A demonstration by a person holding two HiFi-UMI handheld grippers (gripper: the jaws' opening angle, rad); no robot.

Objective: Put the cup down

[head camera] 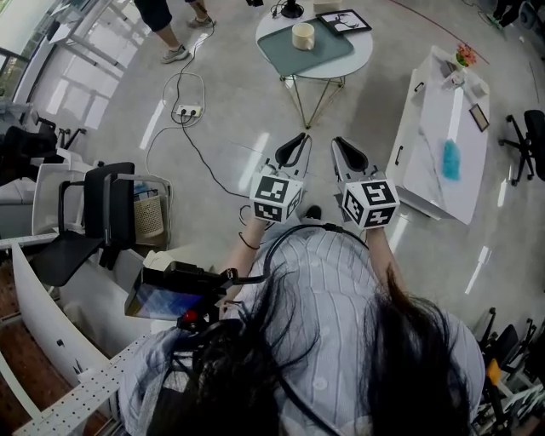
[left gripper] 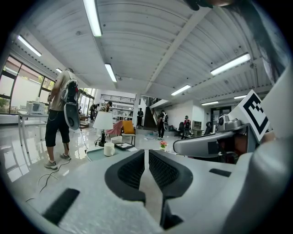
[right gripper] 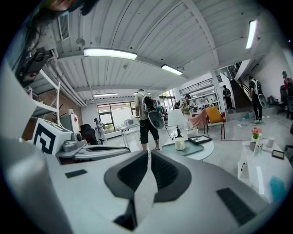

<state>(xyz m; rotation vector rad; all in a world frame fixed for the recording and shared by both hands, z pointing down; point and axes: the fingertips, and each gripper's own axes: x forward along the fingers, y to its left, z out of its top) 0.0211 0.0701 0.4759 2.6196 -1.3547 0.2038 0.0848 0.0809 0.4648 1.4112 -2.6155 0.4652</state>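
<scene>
okay, both grippers sit side by side in front of the person. left gripper has its jaws pressed together, nothing between them. right gripper is the same, jaws together and empty. the cup stands upright on the green mat of the round table, well apart from the grippers, at twelve o'clock of them. a framed picture lies just beside the cup at two o'clock. long white table is at three o'clock of the grippers, black chair around nine.
</scene>
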